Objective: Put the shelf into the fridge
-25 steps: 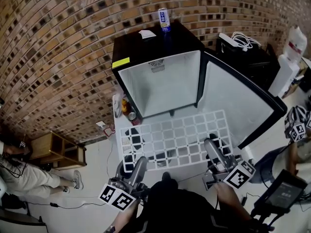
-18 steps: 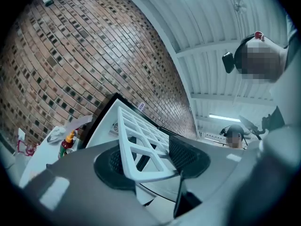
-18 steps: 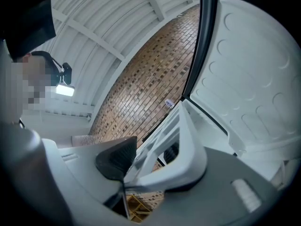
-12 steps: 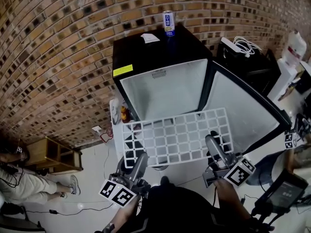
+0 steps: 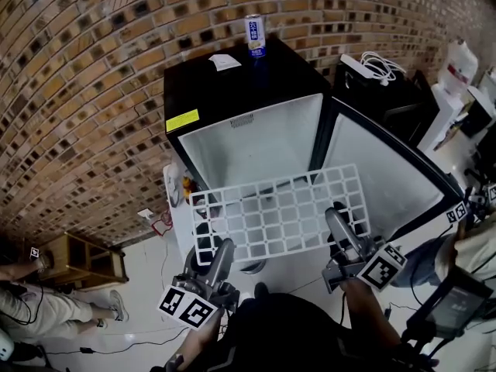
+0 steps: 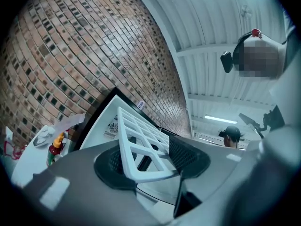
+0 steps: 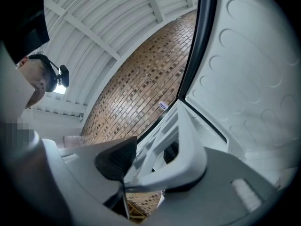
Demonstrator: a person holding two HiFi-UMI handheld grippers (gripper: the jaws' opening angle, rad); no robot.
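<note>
A white lattice shelf hangs level in the air in front of the open black mini fridge, whose white inside is bare. My left gripper is shut on the shelf's near left edge, and my right gripper is shut on its near right edge. In the left gripper view the shelf runs away between the jaws toward the fridge. The right gripper view shows the shelf's rim clamped beside the open door's inner liner.
The fridge door swings open to the right. A can and a paper slip sit on the fridge top. Bottles stand at the fridge's left foot. A wooden shelf unit and a seated person are at left.
The shelf has risen and moved toward the fridge opening, carried by both grippers. Its far edge now overlaps the bottom of the opening. Both grips are unchanged.
</note>
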